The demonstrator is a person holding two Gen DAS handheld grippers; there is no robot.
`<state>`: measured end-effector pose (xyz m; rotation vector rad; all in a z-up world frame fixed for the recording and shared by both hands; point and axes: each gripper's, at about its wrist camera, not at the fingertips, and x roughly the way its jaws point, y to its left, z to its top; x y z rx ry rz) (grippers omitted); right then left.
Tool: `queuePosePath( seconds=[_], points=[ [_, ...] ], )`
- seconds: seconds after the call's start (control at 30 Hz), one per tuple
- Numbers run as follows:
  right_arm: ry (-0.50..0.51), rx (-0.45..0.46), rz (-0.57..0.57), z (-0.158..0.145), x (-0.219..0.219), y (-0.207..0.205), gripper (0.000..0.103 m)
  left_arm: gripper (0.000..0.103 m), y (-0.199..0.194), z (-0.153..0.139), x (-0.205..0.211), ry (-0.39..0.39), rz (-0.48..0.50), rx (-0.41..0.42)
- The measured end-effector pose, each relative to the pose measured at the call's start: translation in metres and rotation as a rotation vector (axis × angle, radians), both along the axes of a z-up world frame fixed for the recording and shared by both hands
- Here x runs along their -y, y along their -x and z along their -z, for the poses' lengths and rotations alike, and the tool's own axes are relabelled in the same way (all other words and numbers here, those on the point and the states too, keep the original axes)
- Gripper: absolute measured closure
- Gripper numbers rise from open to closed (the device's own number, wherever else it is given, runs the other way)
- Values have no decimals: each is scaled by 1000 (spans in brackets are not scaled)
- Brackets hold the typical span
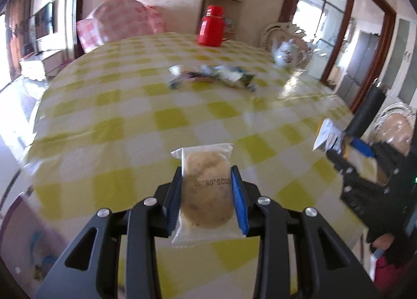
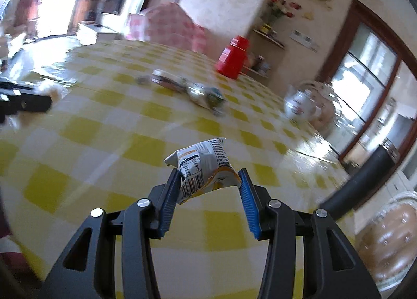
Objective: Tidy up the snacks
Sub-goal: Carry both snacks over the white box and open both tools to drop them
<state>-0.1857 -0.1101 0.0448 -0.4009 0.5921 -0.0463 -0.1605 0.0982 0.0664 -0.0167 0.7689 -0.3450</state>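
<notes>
My left gripper (image 1: 206, 176) is shut on a clear-wrapped round biscuit packet (image 1: 206, 192) and holds it above the near part of the yellow-checked table (image 1: 130, 116). My right gripper (image 2: 210, 175) is shut on a small white and orange snack bag (image 2: 206, 171) with a barcode, also above the table (image 2: 104, 142). The right gripper with its bag (image 1: 331, 134) shows at the right edge of the left wrist view. A loose pile of wrapped snacks (image 1: 213, 77) lies at the table's middle; it also shows in the right wrist view (image 2: 192, 90).
A red flask (image 1: 211, 26) stands at the table's far edge, a white teapot (image 1: 286, 52) at the far right. A pink checked cushion (image 1: 117, 20) sits behind the table. A padded chair back (image 2: 385, 236) is at the near right.
</notes>
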Motion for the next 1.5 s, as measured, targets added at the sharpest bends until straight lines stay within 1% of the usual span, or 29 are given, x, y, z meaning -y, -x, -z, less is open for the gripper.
queuePosePath(
  seconds=[0.1, 0.17, 0.2, 0.27, 0.37, 0.47, 0.53, 0.63, 0.7, 0.8, 0.9, 0.97, 1.07, 1.23, 1.33, 1.37, 1.4, 1.43, 1.47, 1.5],
  points=[
    [-41, -24, -91, 1, -27, 4, 58, 67, 15, 4, -26, -65, -58, 11],
    [-131, -65, -178, 0, -44, 6, 58, 67, 29, 4, -45, -117, -102, 33],
    [-193, -98, -233, 0, -54, 7, 58, 67, 33, 5, -52, -132, -116, 37],
    [-259, -132, -310, -2, -72, 12, 58, 67, 46, 7, -71, -168, -148, 38],
    [-311, -170, -416, -3, -102, 22, 58, 67, 62, 11, -94, -214, -194, 38],
    [-336, -206, -500, -5, -132, 31, 58, 67, 80, 16, -125, -265, -254, 32],
    [-357, -235, -557, -5, -151, 36, 58, 67, 88, 19, -137, -309, -282, 30],
    [-366, -276, -635, -5, -179, 48, 58, 67, 102, 27, -157, -377, -322, 27],
    [-358, -302, -681, -2, -200, 54, 58, 67, 109, 30, -170, -404, -353, 29],
    [-340, -332, -730, 3, -220, 61, 58, 67, 118, 35, -188, -434, -404, 40],
    [-296, -368, -787, 13, -248, 73, 58, 67, 127, 42, -202, -452, -443, 38],
    [-280, -391, -812, 19, -257, 77, 58, 67, 127, 46, -208, -462, -456, 26],
    [-266, -426, -842, 29, -270, 82, 58, 67, 127, 55, -217, -497, -469, 14],
    [-257, -479, -877, 42, -284, 87, 57, 67, 124, 62, -229, -494, -490, -14],
    [-278, -501, -904, 45, -286, 87, 51, 65, 121, 64, -230, -507, -503, -34],
    [-286, -508, -909, 47, -285, 86, 41, 59, 118, 64, -231, -508, -505, -37],
    [-301, -508, -905, 46, -283, 86, 31, 36, 116, 63, -230, -515, -520, -36],
    [-312, -502, -898, 44, -281, 84, 29, 24, 115, 61, -229, -519, -530, -28],
    [-325, -495, -890, 42, -279, 81, 29, 15, 115, 59, -228, -525, -537, -15],
    [-345, -489, -882, 40, -272, 79, 29, 14, 115, 57, -227, -530, -538, -7]
  ],
)
